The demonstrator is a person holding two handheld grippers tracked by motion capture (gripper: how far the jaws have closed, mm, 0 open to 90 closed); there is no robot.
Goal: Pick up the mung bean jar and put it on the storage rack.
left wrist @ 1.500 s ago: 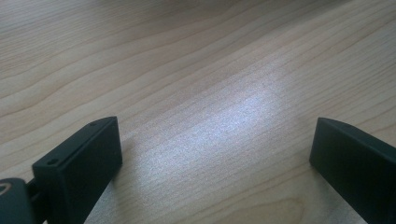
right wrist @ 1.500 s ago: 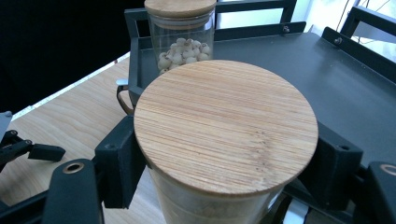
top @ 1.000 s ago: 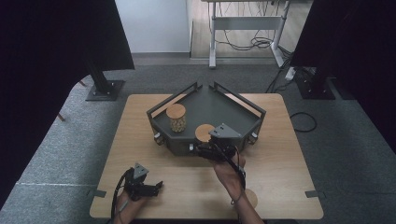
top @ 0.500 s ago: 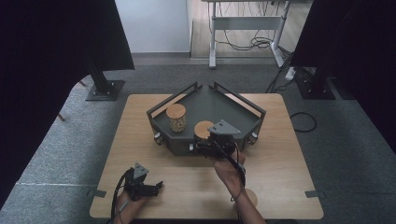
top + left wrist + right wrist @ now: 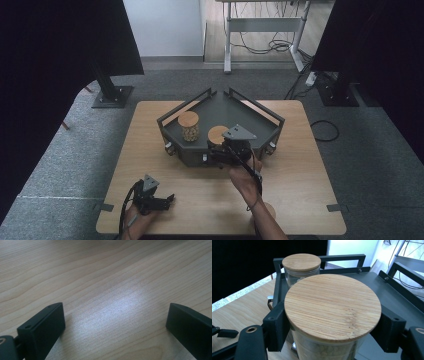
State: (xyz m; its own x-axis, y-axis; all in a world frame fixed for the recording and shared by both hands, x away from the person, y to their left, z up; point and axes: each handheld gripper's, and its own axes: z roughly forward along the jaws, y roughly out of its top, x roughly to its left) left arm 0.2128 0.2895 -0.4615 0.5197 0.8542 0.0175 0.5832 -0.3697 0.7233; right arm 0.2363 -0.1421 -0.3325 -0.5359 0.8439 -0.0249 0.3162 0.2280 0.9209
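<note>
Since a second ago, your right gripper point(image 5: 220, 150) has carried its jar point(image 5: 217, 136) slightly forward over the tray point(image 5: 260, 112). High view: your left gripper point(image 5: 167, 200) rests at seven o'clock, jaws spread, empty. Right gripper view: jaws clamp the jar point(image 5: 332, 315); a second jar point(image 5: 301, 263) stands at eleven o'clock.

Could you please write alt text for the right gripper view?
The right gripper has its jaws shut on a glass jar with a round bamboo lid, over a dark metal tray. A second lidded jar stands behind it in the tray.
</note>
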